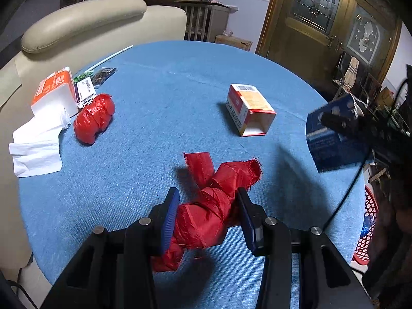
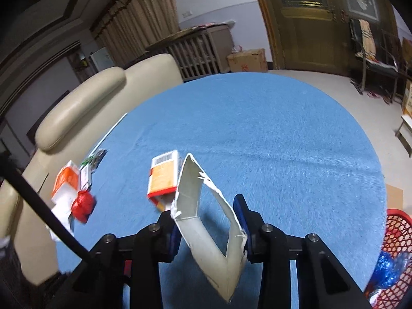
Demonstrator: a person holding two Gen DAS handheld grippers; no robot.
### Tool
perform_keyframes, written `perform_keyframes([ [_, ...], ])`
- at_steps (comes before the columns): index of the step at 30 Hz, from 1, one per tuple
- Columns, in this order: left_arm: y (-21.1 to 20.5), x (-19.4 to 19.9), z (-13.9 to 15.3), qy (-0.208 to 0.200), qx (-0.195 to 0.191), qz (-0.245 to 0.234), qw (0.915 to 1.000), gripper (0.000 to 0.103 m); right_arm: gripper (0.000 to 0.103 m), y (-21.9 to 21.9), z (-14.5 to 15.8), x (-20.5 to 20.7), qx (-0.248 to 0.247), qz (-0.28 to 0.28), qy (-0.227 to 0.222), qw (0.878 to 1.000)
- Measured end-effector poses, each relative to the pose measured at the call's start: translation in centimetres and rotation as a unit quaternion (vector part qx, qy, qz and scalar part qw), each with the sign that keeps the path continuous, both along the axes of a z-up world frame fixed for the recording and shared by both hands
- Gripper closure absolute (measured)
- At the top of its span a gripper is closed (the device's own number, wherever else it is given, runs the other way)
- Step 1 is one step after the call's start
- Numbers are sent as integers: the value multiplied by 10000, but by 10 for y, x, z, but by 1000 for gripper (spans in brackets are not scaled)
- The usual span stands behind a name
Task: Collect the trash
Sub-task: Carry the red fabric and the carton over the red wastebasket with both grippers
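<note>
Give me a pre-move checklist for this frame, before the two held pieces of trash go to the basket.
1. Left gripper grip on the red crumpled cloth: ok, jaws pressed on both sides of it.
2. Right gripper grip on the torn blue box: ok, jaws closed on its flattened walls; seen from inside as white card.
3. Box lifted off the blue tablecloth: ok, left wrist view shows it in the air.
4. Cloth lifted clear: cannot tell.
5. Red basket within view at the table's right edge: ok, already holds blue wrapping.
6. Table cleared: not ok; orange box, red bag and tissue pack remain.
</note>
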State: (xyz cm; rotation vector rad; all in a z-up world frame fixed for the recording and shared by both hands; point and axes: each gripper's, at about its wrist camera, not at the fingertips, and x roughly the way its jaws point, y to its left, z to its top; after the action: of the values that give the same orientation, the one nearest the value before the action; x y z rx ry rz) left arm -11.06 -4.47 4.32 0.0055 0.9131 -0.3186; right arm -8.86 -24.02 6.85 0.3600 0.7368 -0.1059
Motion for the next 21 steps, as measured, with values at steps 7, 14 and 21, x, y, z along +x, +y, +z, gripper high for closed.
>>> perform_keyframes([
  [7, -8, -6, 4, -62, 38, -93, 9999, 56, 63, 1, -1, -35, 84, 136, -25, 9999],
  [14, -15, -16, 10, -123, 64, -174, 9998, 56, 63, -7, 8, -67, 181, 83, -149, 9997],
  [21, -27, -27, 16, -190, 118, -303, 9993, 56, 63, -17, 12, -93, 267, -56, -239, 9993],
])
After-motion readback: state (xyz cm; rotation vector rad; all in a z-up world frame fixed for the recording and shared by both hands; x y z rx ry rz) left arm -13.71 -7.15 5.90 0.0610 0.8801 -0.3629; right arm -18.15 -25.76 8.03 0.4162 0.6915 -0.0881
